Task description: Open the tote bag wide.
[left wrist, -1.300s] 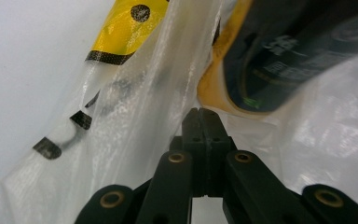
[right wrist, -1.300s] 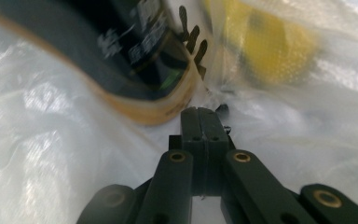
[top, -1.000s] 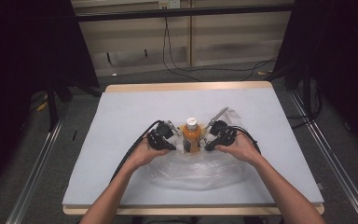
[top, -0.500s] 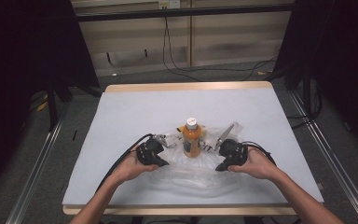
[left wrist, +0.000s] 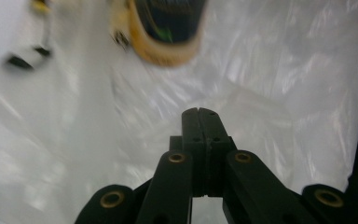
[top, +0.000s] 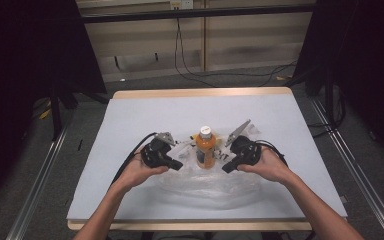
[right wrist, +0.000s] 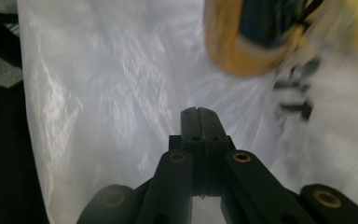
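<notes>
An orange drink bottle (top: 206, 147) with a white cap stands upright on a crumpled clear plastic bag (top: 210, 187) at mid-table. My left gripper (top: 180, 166) lies just left of the bottle's base, and my right gripper (top: 226, 170) just right of it, both pointing inward. In the left gripper view the jaws (left wrist: 199, 112) are shut above the bag (left wrist: 284, 93), with the bottle's base (left wrist: 168, 32) blurred ahead. In the right gripper view my gripper (right wrist: 199, 111) is also shut over the bag (right wrist: 98, 93), the bottle (right wrist: 251, 42) up ahead. Nothing shows between either pair of jaws.
The white table (top: 145, 115) has a wooden far edge. Black cables (top: 190, 65) run across the floor behind it. Metal rails (top: 35, 185) flank both sides, and dark curtains stand left and right. The bag spreads toward the table's near edge.
Both grippers drew back toward the person and outward from the bottle, then came forward and inward again beside its base. The bottle stayed upright in place.
</notes>
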Motion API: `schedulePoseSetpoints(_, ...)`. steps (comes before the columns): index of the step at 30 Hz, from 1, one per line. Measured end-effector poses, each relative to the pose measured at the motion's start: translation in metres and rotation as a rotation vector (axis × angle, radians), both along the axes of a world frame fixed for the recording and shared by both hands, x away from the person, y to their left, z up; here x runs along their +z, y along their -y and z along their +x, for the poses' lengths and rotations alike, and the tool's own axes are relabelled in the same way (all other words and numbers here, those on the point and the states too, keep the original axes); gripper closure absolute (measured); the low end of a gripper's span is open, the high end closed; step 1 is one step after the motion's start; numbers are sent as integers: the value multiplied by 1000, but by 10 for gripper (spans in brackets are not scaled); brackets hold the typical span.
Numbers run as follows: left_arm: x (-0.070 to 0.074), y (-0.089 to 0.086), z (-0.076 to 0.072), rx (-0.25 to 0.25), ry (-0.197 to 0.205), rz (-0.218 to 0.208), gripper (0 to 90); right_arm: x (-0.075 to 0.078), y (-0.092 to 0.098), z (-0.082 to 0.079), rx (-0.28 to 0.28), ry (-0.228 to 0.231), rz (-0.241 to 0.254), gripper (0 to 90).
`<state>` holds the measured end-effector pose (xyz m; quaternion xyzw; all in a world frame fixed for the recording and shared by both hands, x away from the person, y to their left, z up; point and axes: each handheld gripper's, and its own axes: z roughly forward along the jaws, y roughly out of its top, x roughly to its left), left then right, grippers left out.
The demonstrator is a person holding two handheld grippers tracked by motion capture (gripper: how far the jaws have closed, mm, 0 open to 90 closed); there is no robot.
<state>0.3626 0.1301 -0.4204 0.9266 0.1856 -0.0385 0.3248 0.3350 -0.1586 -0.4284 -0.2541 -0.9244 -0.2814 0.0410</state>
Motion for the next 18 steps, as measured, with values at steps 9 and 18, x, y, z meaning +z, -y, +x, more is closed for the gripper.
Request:
schedulePoseSetpoints(9, -30, 5, 40, 69, -44, 99, 900, -17, 6, 51, -95, -53, -55, 900)
schedulePoseSetpoints(18, -40, 2, 47, 84, -33, 146, 900, -34, 29, 75, -177, -137, -68, 900)
